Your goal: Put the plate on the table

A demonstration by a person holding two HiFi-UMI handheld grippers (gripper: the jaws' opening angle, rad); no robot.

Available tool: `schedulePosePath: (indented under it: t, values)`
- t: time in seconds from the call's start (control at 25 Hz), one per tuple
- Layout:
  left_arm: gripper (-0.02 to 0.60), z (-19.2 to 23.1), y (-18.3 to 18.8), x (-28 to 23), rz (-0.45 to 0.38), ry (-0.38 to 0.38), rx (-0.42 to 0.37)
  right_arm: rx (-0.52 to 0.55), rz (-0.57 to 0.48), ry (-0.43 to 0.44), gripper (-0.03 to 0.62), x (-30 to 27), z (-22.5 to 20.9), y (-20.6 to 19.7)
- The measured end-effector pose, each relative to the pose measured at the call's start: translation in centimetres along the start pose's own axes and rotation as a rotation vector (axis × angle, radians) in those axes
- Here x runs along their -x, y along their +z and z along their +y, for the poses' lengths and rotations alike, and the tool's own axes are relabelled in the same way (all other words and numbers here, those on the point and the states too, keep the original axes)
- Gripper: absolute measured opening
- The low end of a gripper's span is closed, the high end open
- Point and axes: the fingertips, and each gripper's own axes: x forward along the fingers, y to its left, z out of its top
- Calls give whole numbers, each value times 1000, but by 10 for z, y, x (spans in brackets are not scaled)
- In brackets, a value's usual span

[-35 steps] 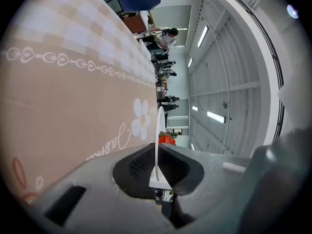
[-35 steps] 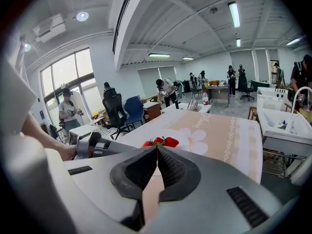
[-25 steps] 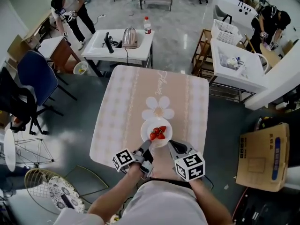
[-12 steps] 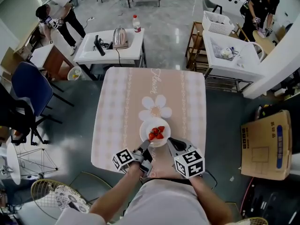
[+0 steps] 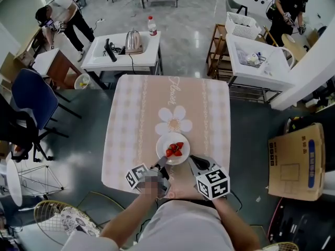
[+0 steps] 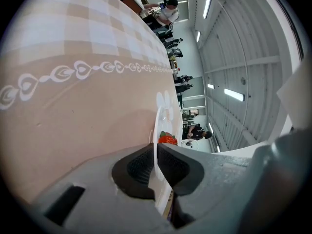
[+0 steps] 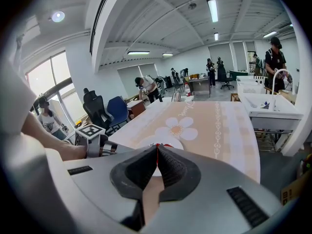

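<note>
A white plate (image 5: 163, 141) carrying red strawberries (image 5: 175, 149) is at the near part of the table (image 5: 152, 103), which has a beige cloth with a white flower. My left gripper (image 5: 161, 162) is shut on the plate's near-left rim. In the left gripper view the plate (image 6: 157, 123) shows edge-on between the pads of that gripper (image 6: 156, 167), with a strawberry (image 6: 167, 140) behind. My right gripper (image 5: 192, 159) sits just right of the plate, shut and empty. In the right gripper view the plate (image 7: 144, 143) lies beyond that gripper (image 7: 157, 161).
A white side table (image 5: 123, 56) with a kettle (image 5: 133, 40) and a bottle (image 5: 152, 26) stands beyond the far edge. A blue chair (image 5: 31, 101) is at the left, a cardboard box (image 5: 296, 161) at the right. White tables (image 5: 259, 61) and people stand further back.
The head view has shifted a little since a second ago. The plate and both grippers stay in nearly the same place, with the left one still clamped on the rim.
</note>
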Motion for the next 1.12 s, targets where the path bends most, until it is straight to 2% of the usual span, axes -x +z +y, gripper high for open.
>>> schedulePosePath:
  t: [0.24, 0.6, 0.84, 1.12]
  values:
    - [23, 0, -3, -1, 35, 53, -68, 7, 13, 7, 5, 1, 3, -3]
    - [92, 12, -3, 4, 57, 169, -154, 8, 24, 12, 5, 4, 4, -9]
    - [105, 12, -2, 7, 62, 199, -207, 9, 25, 10, 5, 8, 3, -10]
    - [104, 12, -2, 13, 44, 212, -231, 21, 44, 13, 5, 13, 6, -14]
